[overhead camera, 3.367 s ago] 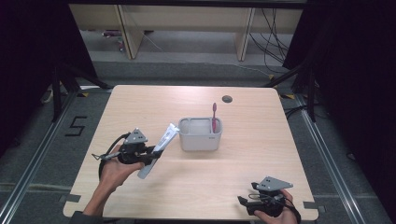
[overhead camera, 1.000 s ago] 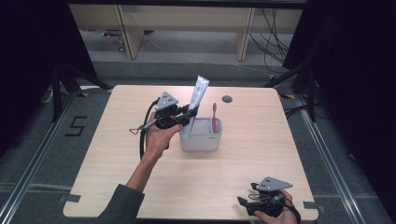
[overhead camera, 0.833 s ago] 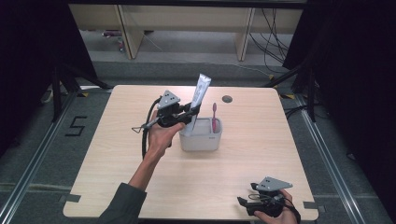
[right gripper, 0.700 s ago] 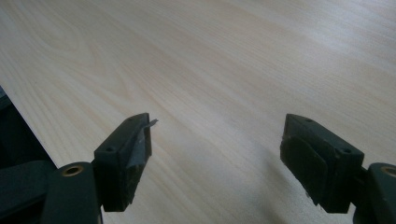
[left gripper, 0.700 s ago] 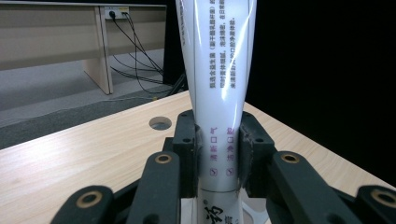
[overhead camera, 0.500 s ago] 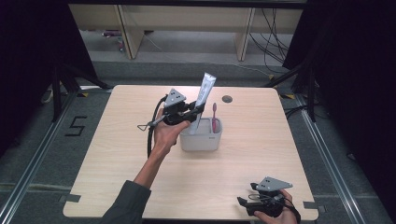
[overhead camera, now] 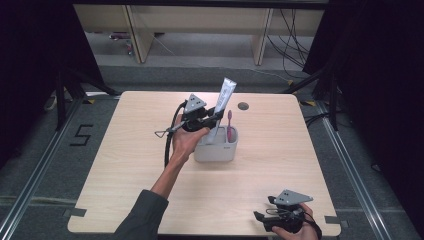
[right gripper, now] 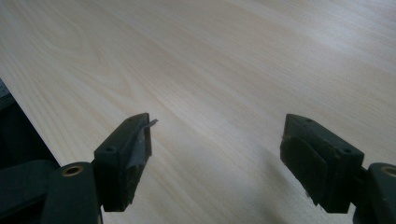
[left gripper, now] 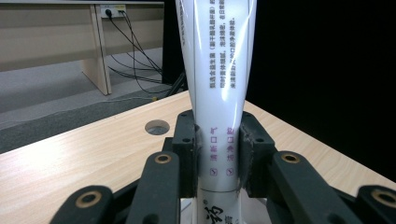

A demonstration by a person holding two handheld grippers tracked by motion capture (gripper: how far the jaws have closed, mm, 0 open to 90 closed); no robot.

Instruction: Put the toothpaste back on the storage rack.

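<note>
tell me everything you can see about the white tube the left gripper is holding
The white tube is a soft, glossy squeeze tube printed with small dark and purple characters. The left gripper has its two black jaws clamped on its lower part, one on each side. It stands nearly upright, flat crimped end up, its lower end down at the grey bin, beside a pink toothbrush. Its bottom is hidden.

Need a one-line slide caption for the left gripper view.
Left gripper clamps an upright white tube above the wooden table.
</note>
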